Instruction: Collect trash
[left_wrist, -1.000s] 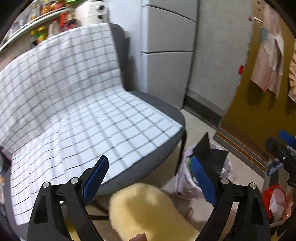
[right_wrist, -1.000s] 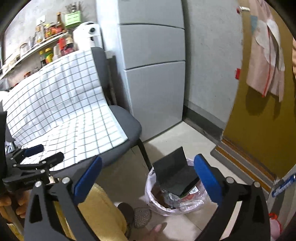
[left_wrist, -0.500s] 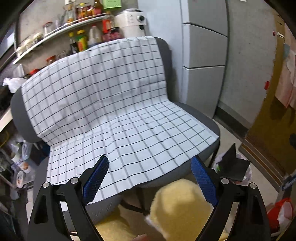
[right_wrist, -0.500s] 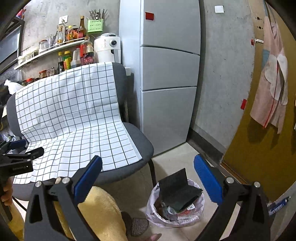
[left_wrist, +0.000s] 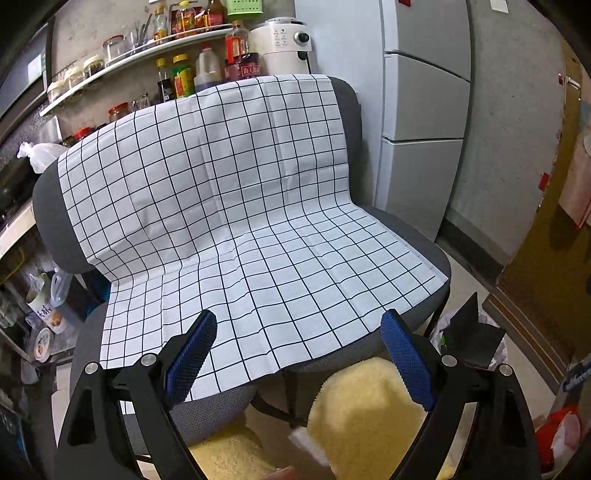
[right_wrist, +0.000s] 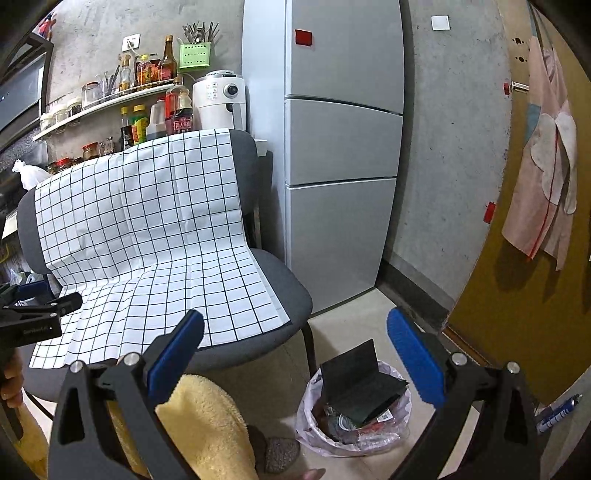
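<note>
Both grippers are empty and spread wide: the left gripper (left_wrist: 299, 354) points at the checked cloth (left_wrist: 236, 206) draped over a grey chair (left_wrist: 413, 236), and the right gripper (right_wrist: 295, 354) looks past the chair's front corner toward the floor. The trash bag (right_wrist: 354, 439), a thin plastic liner standing on the floor just beside the chair leg, already holds wrappers and crumpled packaging, with a folded black carton (right_wrist: 360, 376) sticking up out of its mouth. Judged from this, the dropping-in part looks finished or nearly so, since no loose litter shows on the cloth or on the visible floor; the step in hand seems to be a check for anything left, or a pause before closing the bag. If more trash exists it must be found outside these 2 views; otherwise the next move would call for lowering a gripper to the bag's rim, pinching the thin plastic without tearing it, and pushing the carton down so the mouth can be gathered. Much is hard to read: a yellow fleecy garment (right_wrist: 207, 424) on the person's legs fills the lower middle of both views and hides the floor in front of the chair, the bag's near side is cut off in the left view by the gripper's frame, and the contents deeper in the bag cannot be told apart. A white fridge (right_wrist: 343, 147) stands behind.
</note>
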